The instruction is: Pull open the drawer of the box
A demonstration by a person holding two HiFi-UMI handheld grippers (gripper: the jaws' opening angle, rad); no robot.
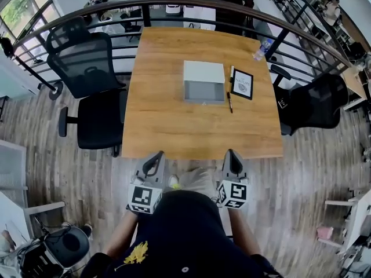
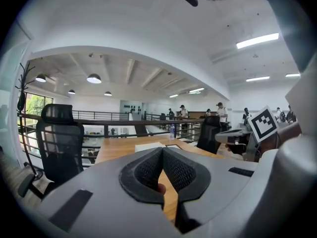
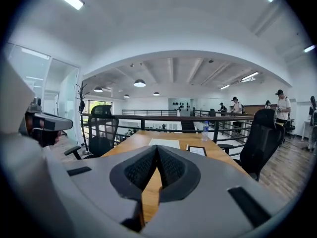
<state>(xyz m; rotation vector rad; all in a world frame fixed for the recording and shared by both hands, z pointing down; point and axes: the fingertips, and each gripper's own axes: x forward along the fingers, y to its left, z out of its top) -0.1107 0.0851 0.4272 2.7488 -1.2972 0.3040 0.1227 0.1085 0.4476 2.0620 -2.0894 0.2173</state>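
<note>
The box [image 1: 204,74] sits on the desk [image 1: 174,126], past its middle, with the grey front facing me and the slightly longer side running across. Whether the drawer protrudes cannot be made out. My left hand-held gripper [image 1: 155,158] and right hand-held gripper [image 1: 233,157] hang off the near edge, well apart from the box. They point forward, both clenched empty. My forearms are mostly hidden.
</note>
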